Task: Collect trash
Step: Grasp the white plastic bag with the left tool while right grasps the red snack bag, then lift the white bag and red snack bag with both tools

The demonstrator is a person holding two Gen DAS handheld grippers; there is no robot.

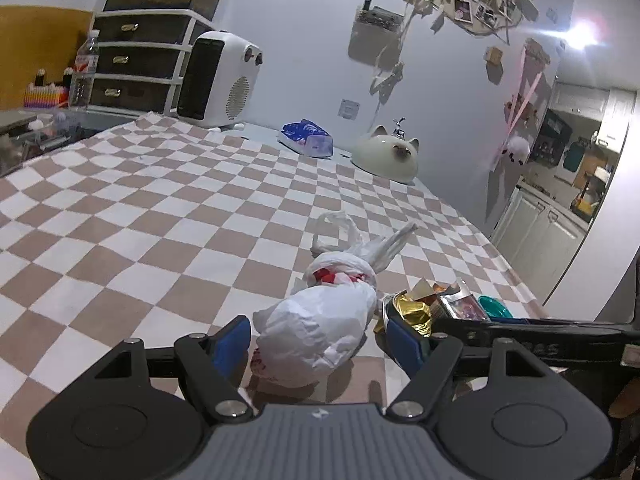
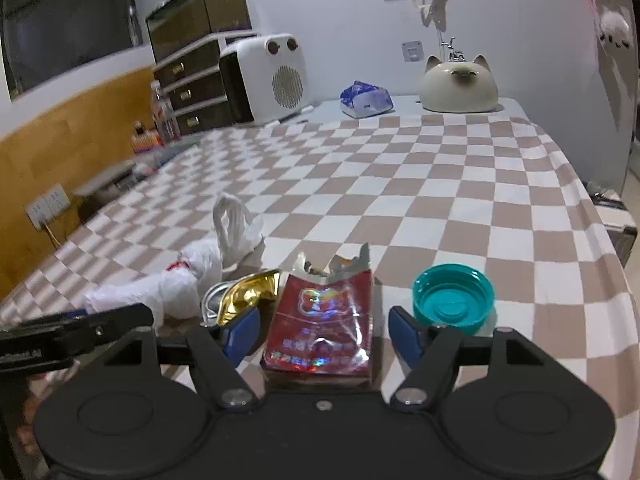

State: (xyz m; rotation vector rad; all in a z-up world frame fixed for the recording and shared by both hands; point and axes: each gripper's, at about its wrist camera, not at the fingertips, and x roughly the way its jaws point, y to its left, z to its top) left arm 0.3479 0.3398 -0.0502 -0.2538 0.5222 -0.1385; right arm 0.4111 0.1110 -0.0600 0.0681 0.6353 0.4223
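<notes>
A knotted white plastic bag (image 1: 320,324) with red print lies on the checkered tablecloth (image 1: 160,216). My left gripper (image 1: 320,342) is open, its blue pads on either side of the bag's near end. The bag also shows in the right wrist view (image 2: 172,284). A torn red foil packet (image 2: 324,320) lies between the open fingers of my right gripper (image 2: 324,334). A gold foil wrapper (image 2: 248,292) on a metal lid sits left of the packet, a teal plastic cap (image 2: 454,298) to its right. The wrapper (image 1: 412,312) and cap (image 1: 496,308) also show in the left wrist view.
At the table's far end stand a white heater (image 2: 266,76), a blue tissue pack (image 2: 366,98) and a cat-shaped ceramic dome (image 2: 458,84). Drawers (image 1: 136,56), a water bottle (image 1: 84,72) and small items sit at the far left. The table's right edge (image 2: 600,216) drops off.
</notes>
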